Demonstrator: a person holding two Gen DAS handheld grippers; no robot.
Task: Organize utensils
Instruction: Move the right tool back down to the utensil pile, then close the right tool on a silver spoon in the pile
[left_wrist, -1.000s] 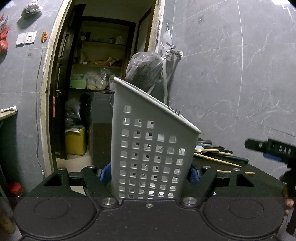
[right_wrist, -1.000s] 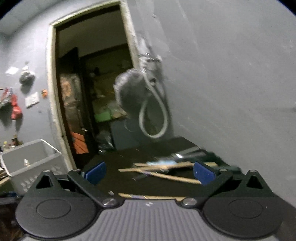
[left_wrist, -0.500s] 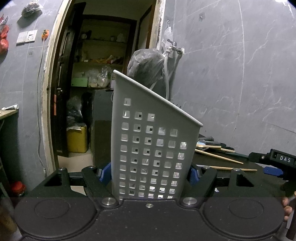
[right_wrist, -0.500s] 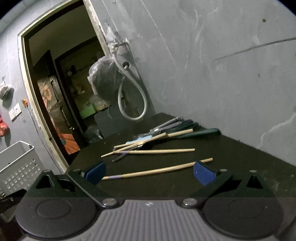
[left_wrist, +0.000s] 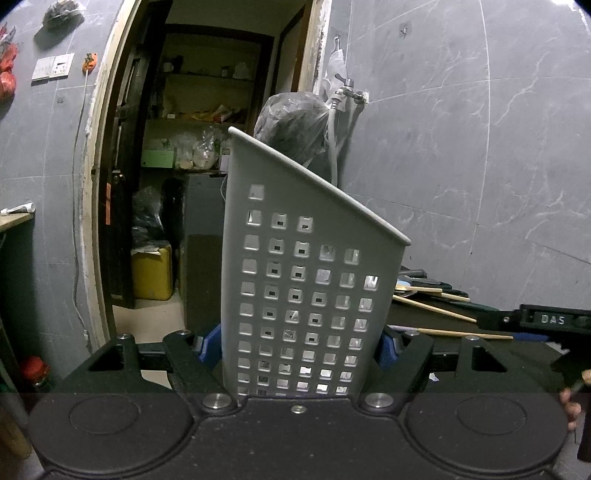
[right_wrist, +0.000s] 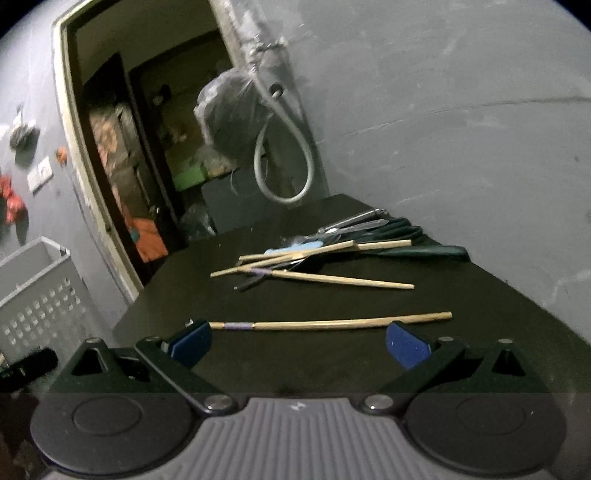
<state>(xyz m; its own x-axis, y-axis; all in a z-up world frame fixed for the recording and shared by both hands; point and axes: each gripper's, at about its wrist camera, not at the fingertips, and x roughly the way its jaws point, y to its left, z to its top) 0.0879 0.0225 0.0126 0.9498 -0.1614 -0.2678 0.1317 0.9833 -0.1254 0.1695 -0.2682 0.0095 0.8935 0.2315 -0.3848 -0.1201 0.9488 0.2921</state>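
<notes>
Chopstick (right_wrist: 328, 324) seemingly just beyond fingers (right_wrist: 190, 341).

Location: a domestic utility or wash area. Indicators: grey tiled walls (left_wrist: 480, 147), a wall tap (left_wrist: 345, 94) with a looped hose (right_wrist: 284, 162), and a doorway (left_wrist: 207, 147) opening onto a pantry with stocked shelves (left_wrist: 192, 122).

My left gripper (left_wrist: 301, 341) has a matte black body with two round discs near the lens, silver screw heads at the finger pivots, triangular cutouts in the black arms, and blue pads (left_wrist: 388, 345); my right gripper (right_wrist: 299, 341) matches it, with a ribbed grey centre panel, and its side shows white letters "DAS" in the left view.
</notes>
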